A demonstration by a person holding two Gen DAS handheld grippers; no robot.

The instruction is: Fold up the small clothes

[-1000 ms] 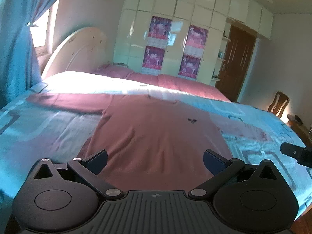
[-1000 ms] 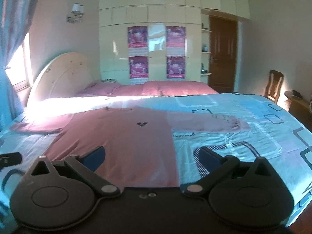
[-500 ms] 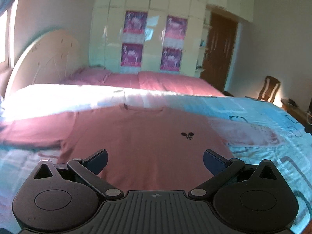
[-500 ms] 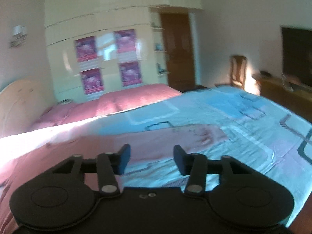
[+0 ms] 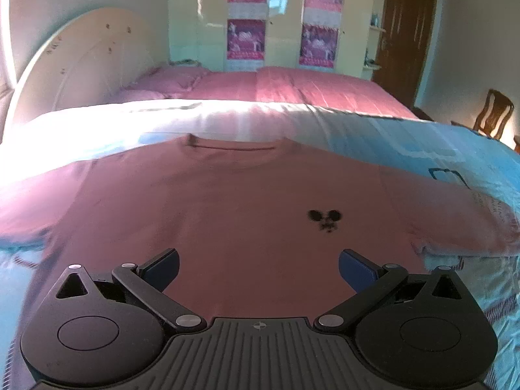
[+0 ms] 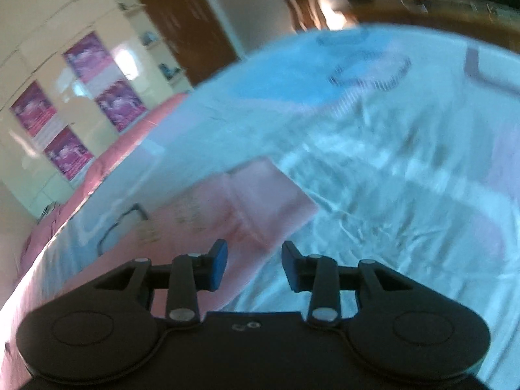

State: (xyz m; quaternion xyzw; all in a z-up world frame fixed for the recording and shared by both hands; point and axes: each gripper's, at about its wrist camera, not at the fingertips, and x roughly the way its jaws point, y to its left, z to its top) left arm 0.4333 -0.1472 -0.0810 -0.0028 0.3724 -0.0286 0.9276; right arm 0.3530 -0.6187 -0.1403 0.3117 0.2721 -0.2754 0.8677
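Note:
A pink long-sleeved shirt (image 5: pixel 227 214) with a small black logo (image 5: pixel 325 219) lies flat, front up, on the blue bedspread (image 5: pixel 422 143), collar away from me. My left gripper (image 5: pixel 258 268) is wide open and empty, low over the shirt's lower body. In the blurred, tilted right wrist view, the shirt's right sleeve end (image 6: pixel 260 195) lies on the bedspread (image 6: pixel 390 178). My right gripper (image 6: pixel 253 265) is partly open and empty, just short of the cuff.
Pink pillows (image 5: pixel 292 84) and a rounded headboard (image 5: pixel 81 71) are at the bed's far end. A wardrobe with posters (image 5: pixel 279 16), a brown door (image 5: pixel 406 32) and a wooden chair (image 5: pixel 494 113) stand beyond.
The left gripper has moved in lower over the shirt's body. The right gripper has swung right and tilted toward the right sleeve end, with its jaws narrowed.

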